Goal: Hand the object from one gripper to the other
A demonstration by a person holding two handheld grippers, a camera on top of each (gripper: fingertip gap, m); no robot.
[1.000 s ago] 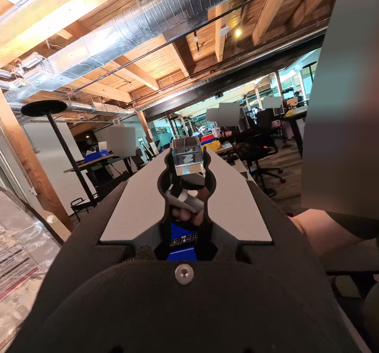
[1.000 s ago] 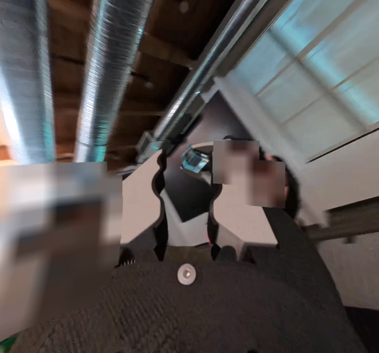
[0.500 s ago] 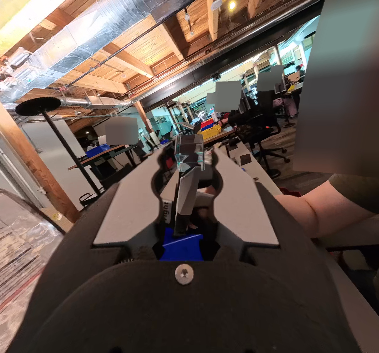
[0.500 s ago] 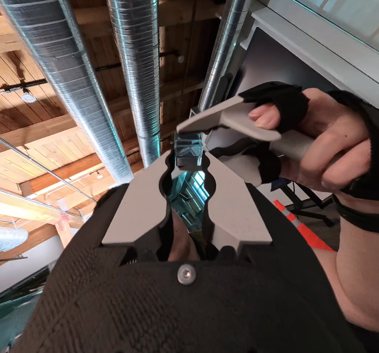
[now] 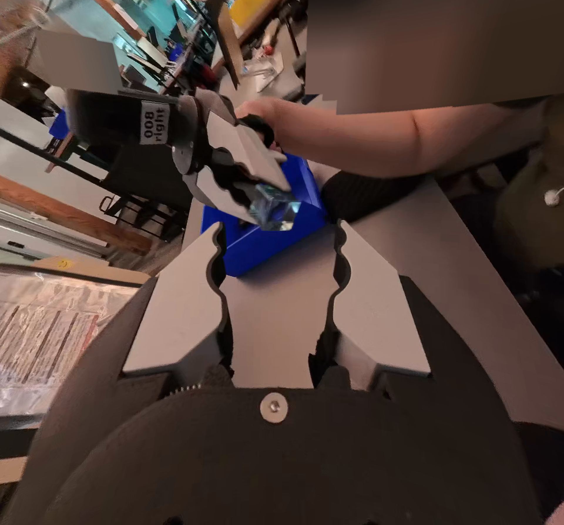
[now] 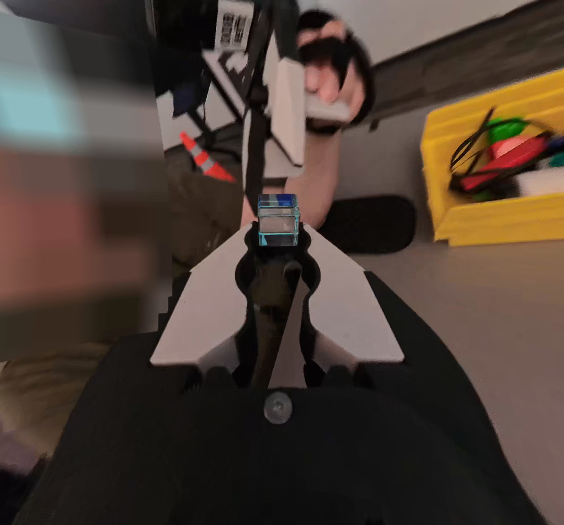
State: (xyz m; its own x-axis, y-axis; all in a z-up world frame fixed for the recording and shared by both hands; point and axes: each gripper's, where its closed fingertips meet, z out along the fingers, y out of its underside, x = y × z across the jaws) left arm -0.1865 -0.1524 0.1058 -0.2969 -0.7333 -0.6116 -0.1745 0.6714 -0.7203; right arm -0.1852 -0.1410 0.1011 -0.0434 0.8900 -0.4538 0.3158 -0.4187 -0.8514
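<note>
Grey tabletop (image 5: 396, 266) carries a blue bin (image 5: 268, 245) and, in the right wrist view, a yellow bin (image 6: 488, 217) of mixed parts.

Right gripper (image 6: 278, 229): fingers closed on a clear glass cube (image 6: 278, 220), gripped at the fingertips, its upper part projecting past them. In the left wrist view the same cube (image 5: 274, 210) sits at the tips of the right gripper (image 5: 268, 199), held in the air above the blue bin, with the person's bare forearm (image 5: 381, 141) behind it.

Left gripper (image 5: 277, 232): fingers spread wide apart with nothing between them, near the cube but not touching it. In the right wrist view it (image 6: 283, 113) appears blurred beyond the cube, held by a gloved hand (image 6: 335, 77). An orange cone (image 6: 207, 159) stands on the floor behind.
</note>
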